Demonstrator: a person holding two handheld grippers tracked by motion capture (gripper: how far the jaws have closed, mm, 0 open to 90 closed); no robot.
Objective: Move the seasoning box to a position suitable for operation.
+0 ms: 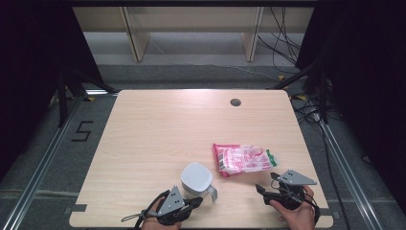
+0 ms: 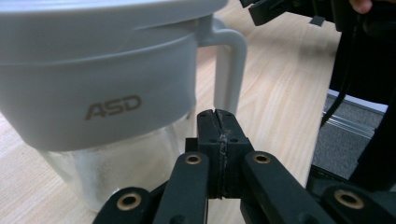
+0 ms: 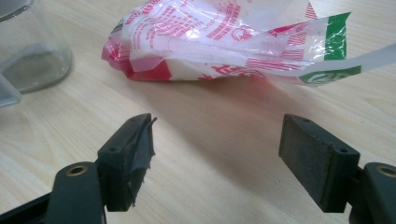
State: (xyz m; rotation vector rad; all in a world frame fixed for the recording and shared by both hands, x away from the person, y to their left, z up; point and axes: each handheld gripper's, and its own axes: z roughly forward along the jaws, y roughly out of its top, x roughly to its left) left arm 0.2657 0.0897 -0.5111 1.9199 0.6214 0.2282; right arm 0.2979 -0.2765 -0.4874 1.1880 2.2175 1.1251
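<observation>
**Closed jaws beside the jug handle, loose bag waiting**

Right now the left gripper has its jaws pressed flat together with nothing between them, its tip just beside the grey handle of the lidded jug, which stands near the front edge of the table. If it pushes on like this, I judge it will nudge the jug rather than catch it; the clear base looks light, so it could slide or tip. The right gripper sits with jaws wide apart and empty, aimed at the red and white plastic bag lying flat right of the jug. That crinkled film could slip out of a shallow pinch.
</observation>
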